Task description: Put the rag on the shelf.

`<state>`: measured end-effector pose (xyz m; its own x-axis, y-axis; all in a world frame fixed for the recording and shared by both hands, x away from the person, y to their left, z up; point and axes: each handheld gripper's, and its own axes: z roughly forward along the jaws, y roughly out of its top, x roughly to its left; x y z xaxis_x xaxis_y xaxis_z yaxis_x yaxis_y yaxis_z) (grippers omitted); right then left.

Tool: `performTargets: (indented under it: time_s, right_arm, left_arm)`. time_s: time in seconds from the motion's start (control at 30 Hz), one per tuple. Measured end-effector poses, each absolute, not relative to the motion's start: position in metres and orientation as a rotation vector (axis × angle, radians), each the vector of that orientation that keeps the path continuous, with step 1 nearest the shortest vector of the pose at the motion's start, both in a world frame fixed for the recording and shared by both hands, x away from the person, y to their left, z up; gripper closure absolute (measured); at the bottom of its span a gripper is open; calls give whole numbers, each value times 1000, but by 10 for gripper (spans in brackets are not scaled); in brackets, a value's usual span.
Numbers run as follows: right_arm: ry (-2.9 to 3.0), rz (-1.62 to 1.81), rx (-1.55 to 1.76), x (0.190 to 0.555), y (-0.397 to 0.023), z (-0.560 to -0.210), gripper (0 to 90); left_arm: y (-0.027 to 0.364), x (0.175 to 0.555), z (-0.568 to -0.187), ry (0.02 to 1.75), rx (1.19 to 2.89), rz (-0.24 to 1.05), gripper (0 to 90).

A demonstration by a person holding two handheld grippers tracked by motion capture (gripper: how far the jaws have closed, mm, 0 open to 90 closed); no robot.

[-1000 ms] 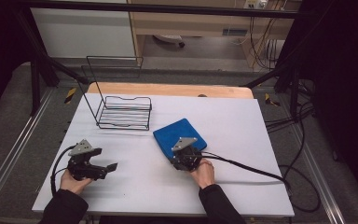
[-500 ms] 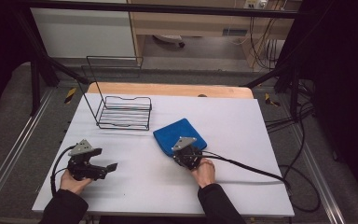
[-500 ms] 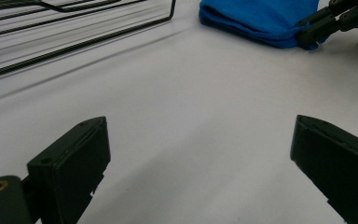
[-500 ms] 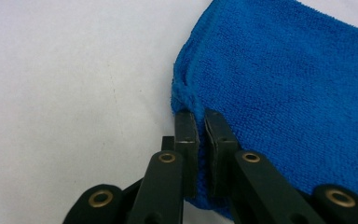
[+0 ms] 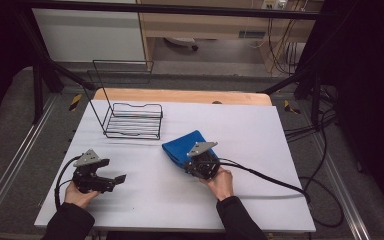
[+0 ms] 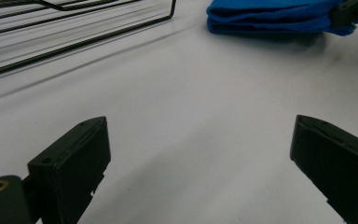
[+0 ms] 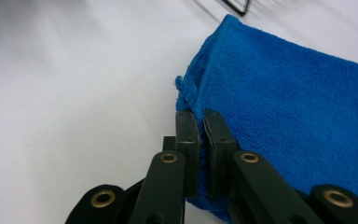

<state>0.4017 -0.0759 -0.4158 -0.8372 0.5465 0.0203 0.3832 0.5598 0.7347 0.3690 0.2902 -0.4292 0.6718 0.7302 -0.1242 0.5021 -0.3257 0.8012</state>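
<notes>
One wire basket (image 5: pixel 132 120) holding nothing, left claw (image 6: pixel 200 163) spread apart, right claw (image 7: pixel 204 122) clamped on blue towel (image 7: pixel 284 112)

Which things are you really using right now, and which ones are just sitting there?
In use:
- blue towel, folded, its edge pinched
- right gripper, shut on it

Sitting there:
- wire rack, untouched
- left gripper, open over bare table
</notes>
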Motion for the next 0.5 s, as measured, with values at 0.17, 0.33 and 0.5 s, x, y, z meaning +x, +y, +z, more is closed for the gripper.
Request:
performTargets:
  time_s: [0.17,0.33,0.5]
  right_arm:
    - [2618,1189,778,392,-65,-414,865]
    - [2676,1240,773,383,-46,-417,866]
    - [2699,1293,758,378,-32,-416,866]
  left_arm:
    - [290,369,-429,955,1999,327,49]
    - [290,369,-429,958,1999,328,49]
    - [291,369,-429,959,2000,328,49]
